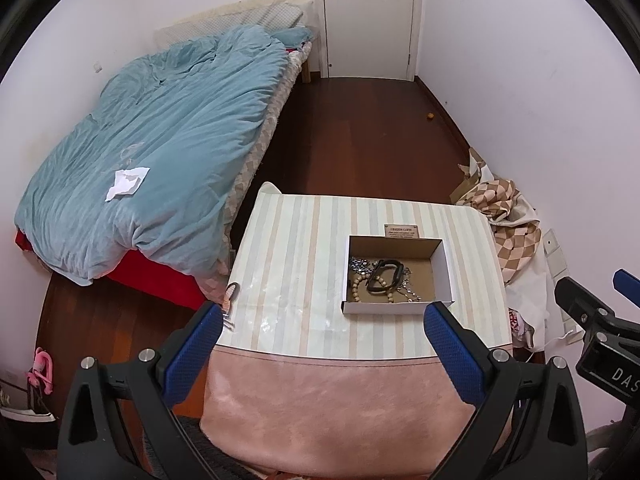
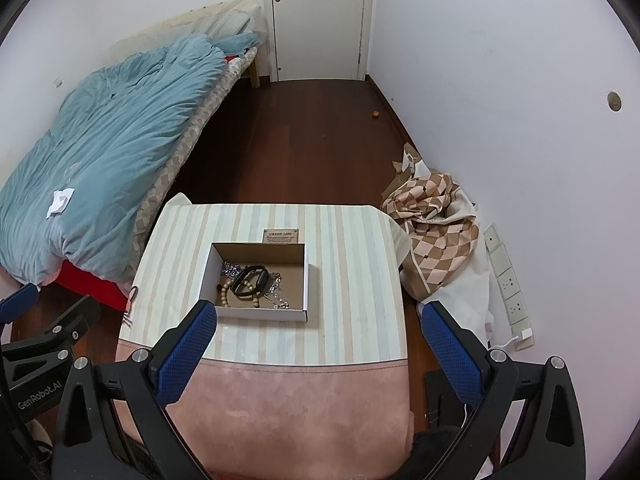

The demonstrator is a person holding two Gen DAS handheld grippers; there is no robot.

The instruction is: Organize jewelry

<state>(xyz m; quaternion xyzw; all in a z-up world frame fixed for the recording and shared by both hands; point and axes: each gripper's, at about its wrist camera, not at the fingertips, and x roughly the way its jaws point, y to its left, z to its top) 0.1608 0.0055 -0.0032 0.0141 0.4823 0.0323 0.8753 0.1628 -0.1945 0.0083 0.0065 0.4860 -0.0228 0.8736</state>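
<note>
1. Blue-padded black fingers of the left gripper (image 1: 323,320) are seen spread wide in the left wrist view, with nothing held between them; they hang above the near part of the striped cloth-covered table (image 1: 288,264).
2. An open white cardboard box with a brown inside (image 1: 444,276) is seen on the table at about 1 o'clock from the left gripper, its near wall just beyond the right-hand fingertip.
3. Inside the box lie a black band bracelet (image 1: 385,276), a string of pale wooden beads (image 1: 360,286) and silver chain jewelry (image 1: 359,266), bunched toward the left half.
4. A small pink clip-like item (image 1: 231,294) is seen at the table's left edge, at about 10 o'clock; what it is cannot be told.
5. A bed under a rumpled teal duvet (image 1: 160,152) fills the 10 o'clock side.
6. In the right wrist view, the right gripper (image 2: 318,316) is likewise seen spread and empty.
7. The box (image 2: 306,280) is seen at about 11 o'clock, its near left corner just beside the left-hand fingertip.
8. A brown-and-cream checked cloth (image 2: 436,220) is heaped on the floor at 2 o'clock.
</note>
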